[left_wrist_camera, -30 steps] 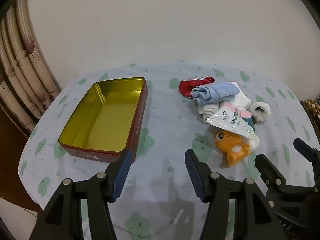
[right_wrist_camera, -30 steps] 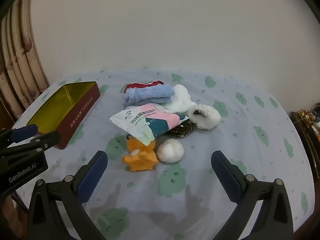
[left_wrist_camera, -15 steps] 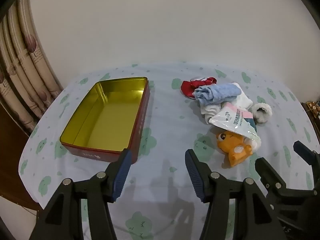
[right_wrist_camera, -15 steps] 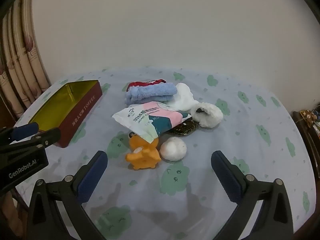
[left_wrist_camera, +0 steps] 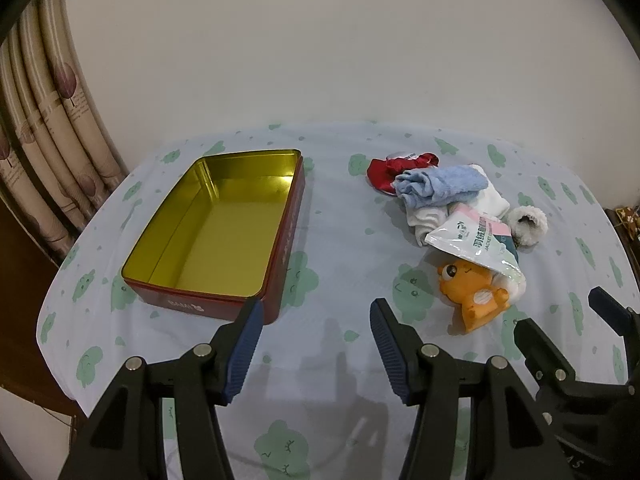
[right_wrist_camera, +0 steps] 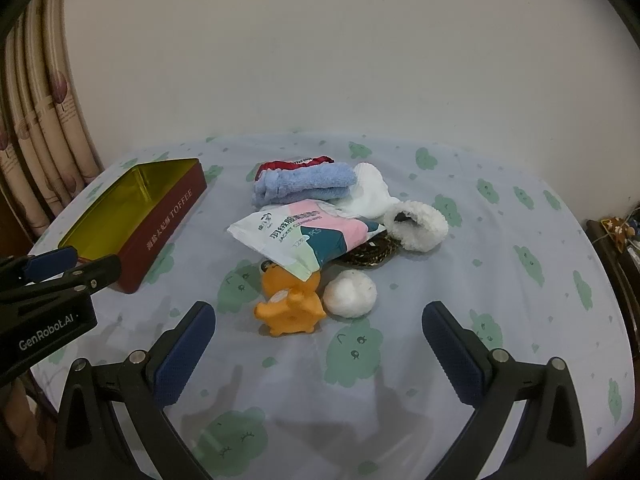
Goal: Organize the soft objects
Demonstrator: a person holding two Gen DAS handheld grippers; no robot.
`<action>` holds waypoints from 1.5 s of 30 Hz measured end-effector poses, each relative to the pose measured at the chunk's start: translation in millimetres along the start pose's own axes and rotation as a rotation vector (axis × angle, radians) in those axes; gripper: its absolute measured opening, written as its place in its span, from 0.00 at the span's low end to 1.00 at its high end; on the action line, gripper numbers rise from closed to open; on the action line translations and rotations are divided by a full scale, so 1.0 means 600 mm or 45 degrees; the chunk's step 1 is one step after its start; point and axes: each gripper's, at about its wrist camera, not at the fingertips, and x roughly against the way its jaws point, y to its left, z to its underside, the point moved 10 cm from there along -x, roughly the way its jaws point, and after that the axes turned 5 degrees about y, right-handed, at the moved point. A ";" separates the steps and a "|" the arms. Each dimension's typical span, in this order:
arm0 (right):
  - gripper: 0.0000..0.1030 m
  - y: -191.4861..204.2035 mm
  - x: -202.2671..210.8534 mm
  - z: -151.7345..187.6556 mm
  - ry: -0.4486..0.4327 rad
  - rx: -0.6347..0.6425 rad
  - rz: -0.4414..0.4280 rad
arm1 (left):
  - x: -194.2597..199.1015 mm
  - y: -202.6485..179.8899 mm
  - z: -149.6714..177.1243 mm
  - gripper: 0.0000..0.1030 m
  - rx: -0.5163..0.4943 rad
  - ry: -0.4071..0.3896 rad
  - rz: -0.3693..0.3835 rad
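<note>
Change since earlier: both views sit slightly nearer the desk (right_wrist_camera: 520, 216); the tin and the pile lie where they were, and neither tool has changed its spread.
Left tool (left_wrist_camera: 316, 344): jaws wide apart, holding nothing, hovering above the cloth just off the tin's near corner.
Right tool (right_wrist_camera: 318, 344): jaws wide apart, holding nothing, facing the pile, with the orange toy and white ball just ahead.
Tin (left_wrist_camera: 280, 236): red outside, gold inside, open and with nothing in it, on the left of the desk, well apart from the pile.
Pile: blue towel (right_wrist_camera: 306, 182) lying over a red cloth (right_wrist_camera: 280, 166), white sock (right_wrist_camera: 370, 192) beside it; pink-and-white wipes packet (right_wrist_camera: 304, 236) leaning across the orange toy (right_wrist_camera: 290, 300) and covering its head.
Around: white ball (right_wrist_camera: 350, 292) touching the toy; fluffy white ring (right_wrist_camera: 416, 226) beside a dark braided band (right_wrist_camera: 370, 254); curtain (left_wrist_camera: 44, 148) at far left.
Cloth: pale blue with green cloud prints.
</note>
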 end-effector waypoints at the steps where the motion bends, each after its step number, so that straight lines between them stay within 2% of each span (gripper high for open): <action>1: 1.00 0.001 0.000 0.001 0.000 -0.001 0.000 | 0.000 0.000 0.000 0.55 0.001 0.000 -0.003; 45: 1.00 0.014 -0.003 0.011 0.021 -0.007 -0.026 | -0.002 0.001 0.003 0.55 0.007 0.010 0.005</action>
